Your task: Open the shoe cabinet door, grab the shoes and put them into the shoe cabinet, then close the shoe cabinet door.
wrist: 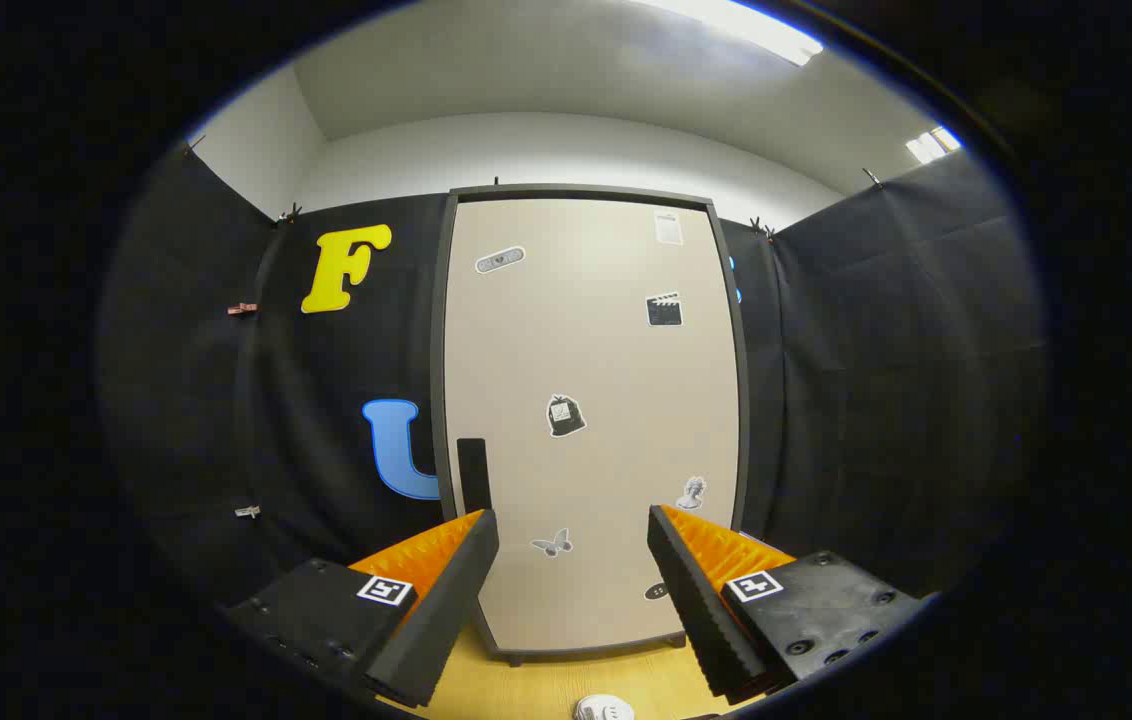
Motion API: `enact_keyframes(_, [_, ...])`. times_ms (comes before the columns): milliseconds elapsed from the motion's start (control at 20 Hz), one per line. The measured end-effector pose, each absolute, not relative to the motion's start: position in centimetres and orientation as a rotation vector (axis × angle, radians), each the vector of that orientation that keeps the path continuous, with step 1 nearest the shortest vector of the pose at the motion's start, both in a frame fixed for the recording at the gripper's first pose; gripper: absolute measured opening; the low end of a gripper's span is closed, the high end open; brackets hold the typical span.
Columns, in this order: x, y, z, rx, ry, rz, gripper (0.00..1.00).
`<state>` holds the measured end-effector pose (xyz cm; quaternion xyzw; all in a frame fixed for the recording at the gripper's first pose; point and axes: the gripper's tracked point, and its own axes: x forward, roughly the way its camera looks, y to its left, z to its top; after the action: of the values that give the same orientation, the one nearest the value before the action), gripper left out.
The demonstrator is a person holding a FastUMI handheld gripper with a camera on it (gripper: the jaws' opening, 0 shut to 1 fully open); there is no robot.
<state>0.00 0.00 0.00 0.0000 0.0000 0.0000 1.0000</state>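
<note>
upright shoe cabinet [591,420] (door shut), hand-held gripper [573,527] open

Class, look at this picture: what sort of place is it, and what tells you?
Probably a staged recording booth: black cloth walls, one closed shoe cabinet on a wooden floor, and the open gripper facing it.

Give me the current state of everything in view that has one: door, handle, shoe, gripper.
Shoe cabinet door: shut, flush in its dark frame.
Door handle: untouched, just beyond the left finger's tip.
Gripper: open, fingers wide apart and holding nothing, aimed at the door's lower half.
White shoe: on the wooden floor in front of the cabinet, not yet picked up.
</note>
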Motion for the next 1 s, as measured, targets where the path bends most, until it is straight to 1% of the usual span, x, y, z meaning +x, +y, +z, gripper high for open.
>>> enact_keyframes(600, [0.1,-3.6,0.1,-0.006,0.039,0.056,0.98])
enact_keyframes(1000, [0.3,-4.2,-0.4,-0.005,0.053,0.130,0.98])
